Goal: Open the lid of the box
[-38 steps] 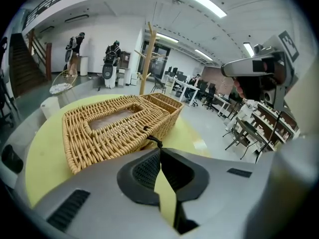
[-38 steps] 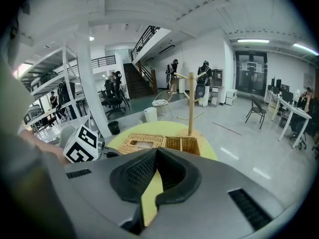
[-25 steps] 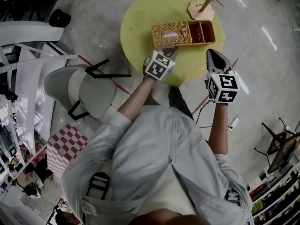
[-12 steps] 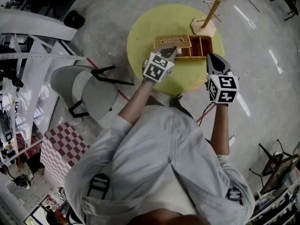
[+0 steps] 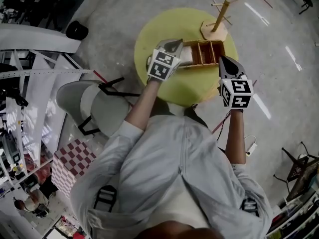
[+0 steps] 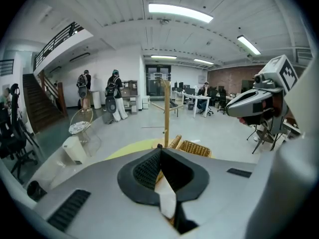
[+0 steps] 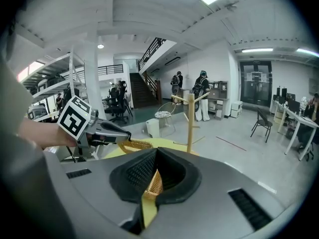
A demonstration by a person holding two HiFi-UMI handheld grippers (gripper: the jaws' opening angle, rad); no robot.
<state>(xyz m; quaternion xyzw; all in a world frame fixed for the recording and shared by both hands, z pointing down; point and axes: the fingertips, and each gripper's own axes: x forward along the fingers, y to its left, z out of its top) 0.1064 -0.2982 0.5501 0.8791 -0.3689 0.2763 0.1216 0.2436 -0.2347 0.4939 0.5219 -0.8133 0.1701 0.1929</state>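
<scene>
— What do we get from the head view?
— We see the round yellow table [image 5: 164, 26], its near rim right in front of the person. The wicker box [image 5: 209, 54] lies toward the far right of the top. A wooden peg stand [image 5: 219, 15] is just behind it, by the rim. There is bare tabletop left of the box and in front of it. A grey chair [image 5: 94, 101] stands off the table's left side, apart from it.
— And the arms?
— Both reach forward. The bare left forearm angles in toward the box's left end. There the left gripper [image 5: 175, 46] holds the wicker lid [image 5: 185, 57], tilted up off the box. The right gripper [image 5: 224, 60] points away from the person, its tip just beside the box's right end. We cannot tell whether it touches.
— The left gripper view?
— We see its jaws closed, with a pale strip and wicker in the slit between them. The box's weave shows just beyond, and the right gripper hangs at the right.
— The right gripper view?
— We see its jaws meeting at the tips with nothing gripped. Box wicker and yellow tabletop show through the gap beneath. At the left, the left gripper's tip pinches the lid's edge above the table.
</scene>
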